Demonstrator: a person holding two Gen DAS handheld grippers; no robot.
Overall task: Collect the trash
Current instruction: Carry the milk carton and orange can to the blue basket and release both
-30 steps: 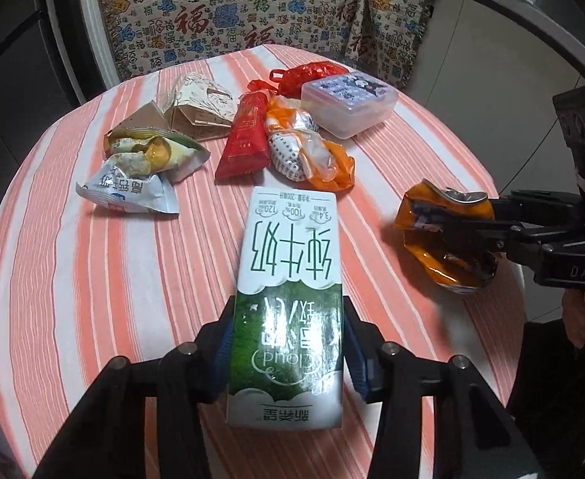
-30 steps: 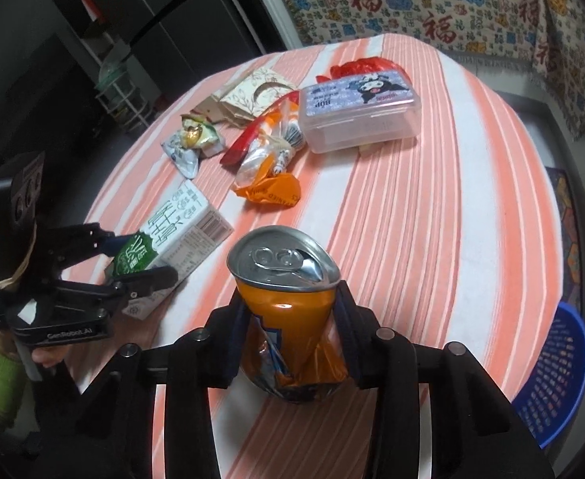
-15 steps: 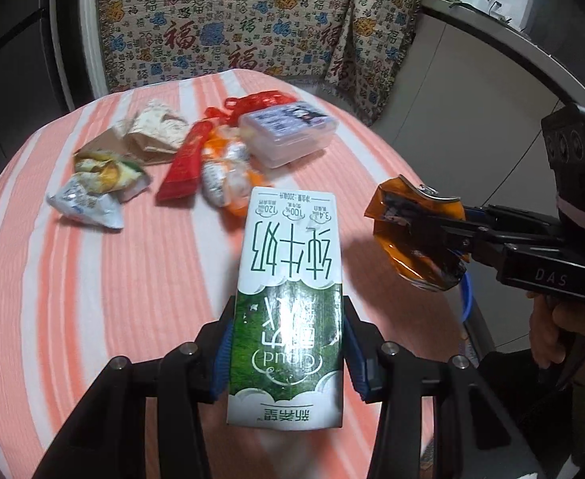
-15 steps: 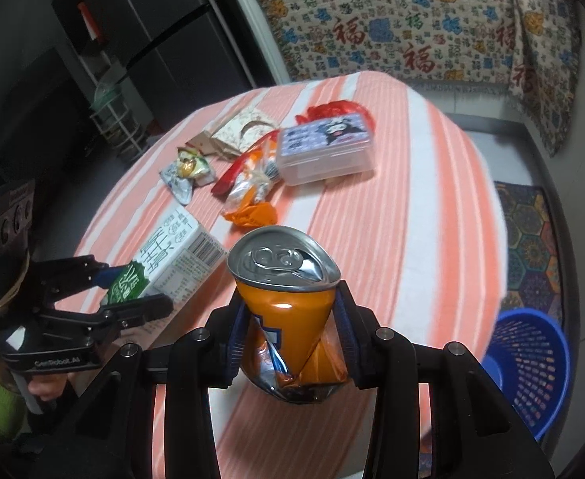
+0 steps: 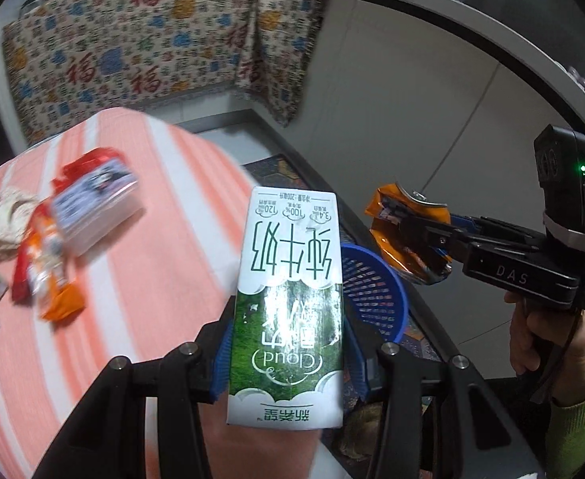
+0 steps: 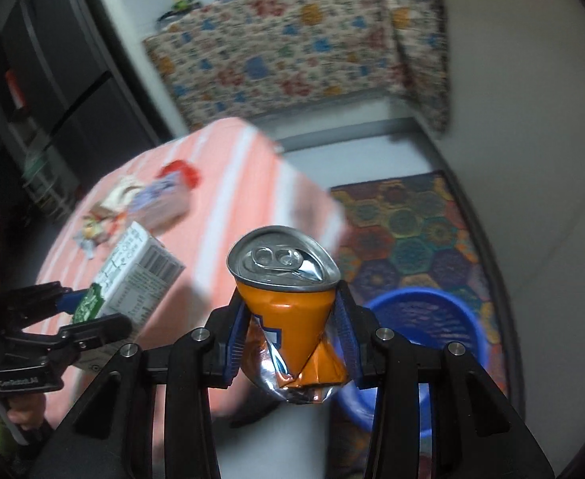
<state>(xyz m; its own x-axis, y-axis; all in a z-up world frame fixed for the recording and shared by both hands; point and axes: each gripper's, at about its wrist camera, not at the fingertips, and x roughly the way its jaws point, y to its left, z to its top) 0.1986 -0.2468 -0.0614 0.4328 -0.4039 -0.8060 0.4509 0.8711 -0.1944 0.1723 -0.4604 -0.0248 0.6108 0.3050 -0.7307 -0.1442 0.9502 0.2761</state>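
My left gripper (image 5: 288, 355) clamps the milk carton (image 5: 288, 299); my right gripper (image 6: 294, 343) clamps the crushed can (image 6: 288, 311) above the blue basket (image 6: 444, 319).

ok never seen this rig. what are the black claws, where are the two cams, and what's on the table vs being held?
There is no robot here. A person holds a handheld two-finger gripper in each hand, and a fisheye camera on each one looks forward along its fingers.

The left wrist view shows the left gripper clamped on a green and white milk carton. To its right is the right gripper, with the person's hand on its handle.

The right wrist view shows the right gripper clamped on a crushed orange can, with the left one and its carton at lower left.

Both items are held off the striped table. Left on it are a clear lidded box and a blurred pile of snack wrappers. A blue basket stands on the floor beside the table, probably the trash bin.
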